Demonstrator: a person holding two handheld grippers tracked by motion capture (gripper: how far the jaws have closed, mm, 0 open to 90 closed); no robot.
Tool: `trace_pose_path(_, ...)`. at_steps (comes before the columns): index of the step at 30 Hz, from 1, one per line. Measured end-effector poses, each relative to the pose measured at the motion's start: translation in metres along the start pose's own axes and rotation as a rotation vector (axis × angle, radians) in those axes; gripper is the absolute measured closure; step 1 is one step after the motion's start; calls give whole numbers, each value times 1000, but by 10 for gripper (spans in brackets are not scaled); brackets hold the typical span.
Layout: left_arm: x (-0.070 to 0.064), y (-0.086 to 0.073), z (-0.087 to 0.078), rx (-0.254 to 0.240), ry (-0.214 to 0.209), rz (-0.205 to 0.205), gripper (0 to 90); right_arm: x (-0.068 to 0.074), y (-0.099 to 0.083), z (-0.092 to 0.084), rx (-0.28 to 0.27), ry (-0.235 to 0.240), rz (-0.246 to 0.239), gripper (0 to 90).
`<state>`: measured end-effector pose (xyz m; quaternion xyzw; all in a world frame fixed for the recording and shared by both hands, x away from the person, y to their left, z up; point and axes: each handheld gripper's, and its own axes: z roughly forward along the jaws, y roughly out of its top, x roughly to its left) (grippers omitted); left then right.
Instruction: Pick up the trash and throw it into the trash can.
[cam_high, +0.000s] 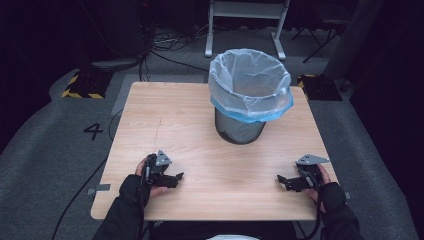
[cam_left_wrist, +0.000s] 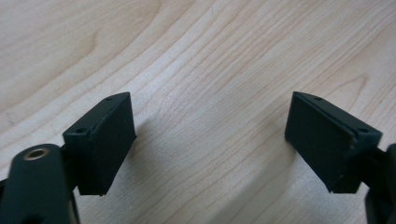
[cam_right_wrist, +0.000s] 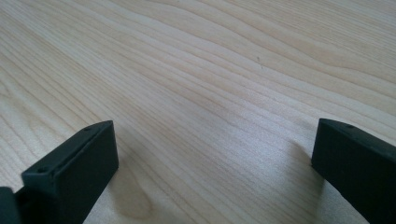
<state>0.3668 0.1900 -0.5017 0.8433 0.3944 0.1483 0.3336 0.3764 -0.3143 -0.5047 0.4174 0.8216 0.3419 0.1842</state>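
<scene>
From the high view, you are resting both hands on the near part of a light wooden worktop (cam_high: 190, 125), one at each side. Your left gripper (cam_high: 172, 179) is lying near the front left edge, pointing inward toward the middle of the worktop, with a grey three-cornered plate (cam_high: 162, 158) on top. Your right gripper (cam_high: 285, 181) is lying near the front right edge, pointing inward toward the left one, and the two are sitting well apart. A wire-mesh waste bin (cam_high: 240, 127) is standing upright toward the far middle of the worktop, well apart from both grippers. A translucent white bin liner (cam_high: 250, 80) with a blue edge is folding over its rim. A dark cable (cam_high: 80, 192) is trailing across the grey floor (cam_high: 45, 150) to the left, past a painted number 4 (cam_high: 93, 131).

In the left gripper view, your left gripper (cam_left_wrist: 210, 140) is holding its two black jaws spread wide, with bare wood grain of the worktop (cam_left_wrist: 210, 60) showing between them. Nothing is sitting between the jaws, and they are hovering just above or on the surface; which one cannot be told.

In the right gripper view, your right gripper (cam_right_wrist: 215, 163) is likewise keeping its jaws spread wide and empty. The pale worktop (cam_right_wrist: 210, 70) is running between and beyond them, with a faint shadow falling beside each jaw.
</scene>
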Motion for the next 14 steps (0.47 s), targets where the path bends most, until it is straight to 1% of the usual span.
trace_pose_path(1, 0, 1, 1, 5, -11, 0, 137, 0, 0, 0, 0, 0, 0, 4)
trace_pose_path(2, 0, 1, 1, 5, -11, 0, 134, 0, 0, 0, 0, 0, 0, 4)
trace_pose_path(3, 2, 2, 2, 1, -10, 22, 130, 0, 0, 0, 0, 0, 0, 5)
trace_pose_path(5, 2, 2, 3, 3, -6, 9, 118, 0, 0, 0, 0, 0, 0, 4)
trace_pose_path(9, 1, 2, 3, 4, -14, 2, 115, 0, 0, 0, 0, 0, 0, 5)
trace_pose_path(14, 0, 2, 3, 7, -11, -4, 114, 0, 0, 0, 0, 0, 0, 4)
